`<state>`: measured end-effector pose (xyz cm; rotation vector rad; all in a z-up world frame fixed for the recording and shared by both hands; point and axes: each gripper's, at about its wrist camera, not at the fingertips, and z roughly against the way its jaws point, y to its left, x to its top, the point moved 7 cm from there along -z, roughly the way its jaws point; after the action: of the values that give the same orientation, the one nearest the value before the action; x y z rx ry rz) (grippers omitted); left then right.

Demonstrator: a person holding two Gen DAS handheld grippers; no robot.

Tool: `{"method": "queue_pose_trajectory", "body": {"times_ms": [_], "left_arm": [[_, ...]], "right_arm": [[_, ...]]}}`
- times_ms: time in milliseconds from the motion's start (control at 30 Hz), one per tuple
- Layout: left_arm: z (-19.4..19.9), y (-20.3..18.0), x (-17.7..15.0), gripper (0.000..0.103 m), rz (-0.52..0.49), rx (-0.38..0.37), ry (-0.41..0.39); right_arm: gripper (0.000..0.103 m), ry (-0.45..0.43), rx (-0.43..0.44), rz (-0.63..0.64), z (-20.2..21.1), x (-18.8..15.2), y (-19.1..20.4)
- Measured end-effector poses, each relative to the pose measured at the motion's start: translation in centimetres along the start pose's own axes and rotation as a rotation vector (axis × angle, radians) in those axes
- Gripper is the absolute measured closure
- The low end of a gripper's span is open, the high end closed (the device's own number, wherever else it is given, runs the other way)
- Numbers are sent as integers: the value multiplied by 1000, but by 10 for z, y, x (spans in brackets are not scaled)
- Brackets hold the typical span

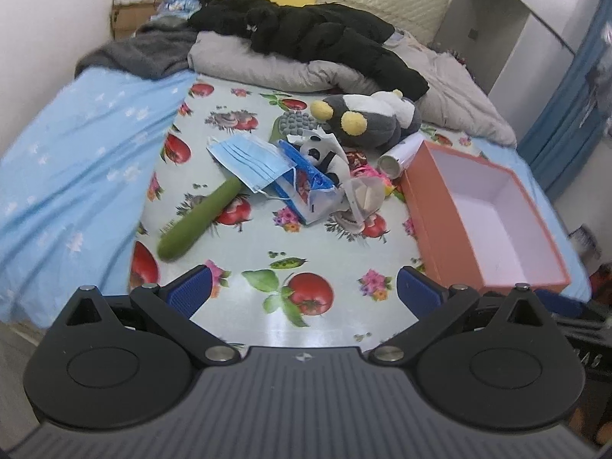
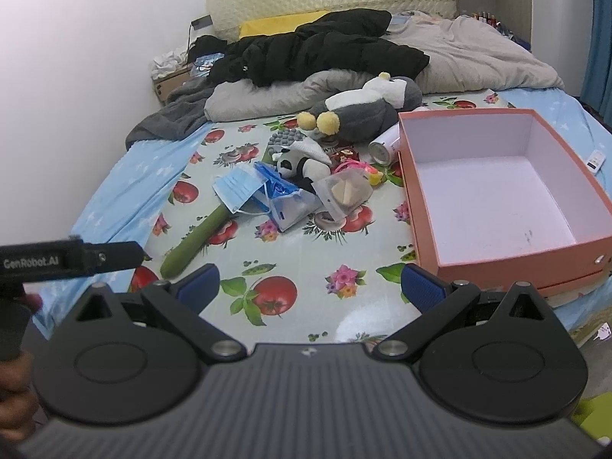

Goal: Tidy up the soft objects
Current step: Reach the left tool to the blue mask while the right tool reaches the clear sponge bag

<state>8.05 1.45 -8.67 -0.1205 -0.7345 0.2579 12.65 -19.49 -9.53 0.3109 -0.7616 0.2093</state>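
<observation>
So the soft stuff, a panda plush point(image 2: 296, 166), grey plush point(image 2: 363, 111) and face mask point(image 2: 239, 187), sits piled mid-bed, left of the empty pink box point(image 2: 428, 206). Left gripper point(image 1: 304, 290) and right gripper point(image 2: 310, 287) hover near, both spread wide, holding nothing.

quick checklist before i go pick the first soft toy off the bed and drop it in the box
1. Left gripper open and holding nothing: ok.
2. Right gripper open and holding nothing: ok.
3. Orange box open, no lid, nothing inside: ok.
4. Panda plush free to lift: not ok, a white wrapper lies over it and packets crowd its sides.
5. Grey plush reachable: ok, it lies on top at the back of the pile, beside the box.
6. White can clear of the grey plush: cannot tell, the two look close and may touch.
</observation>
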Motion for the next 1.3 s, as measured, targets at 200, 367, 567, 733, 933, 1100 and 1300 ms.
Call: {"method": "queue_pose_trajectory", "body": {"times_ms": [200, 367, 567, 733, 933, 1100, 1300], "left_arm": [[-26, 21, 13, 0, 98, -33, 11], [-58, 34, 24, 0, 153, -51, 36], [-102, 48, 41, 0, 208, -64, 53], [-141, 60, 54, 0, 241, -62, 68], [-196, 74, 66, 1, 282, -54, 92], [-237, 83, 72, 8, 303, -50, 103], [-277, 93, 77, 26, 344, -57, 118]], "right_arm": [[0, 18, 16, -1, -25, 12, 2], [7, 66, 37, 21, -58, 18, 5], [11, 110, 2, 46, -100, 28, 4], [21, 155, -26, 80, -139, 32, 3], [21, 180, -47, 119, -187, 33, -2], [20, 207, -67, 166, -226, 32, -7], [21, 239, -93, 225, -271, 33, -12]]}}
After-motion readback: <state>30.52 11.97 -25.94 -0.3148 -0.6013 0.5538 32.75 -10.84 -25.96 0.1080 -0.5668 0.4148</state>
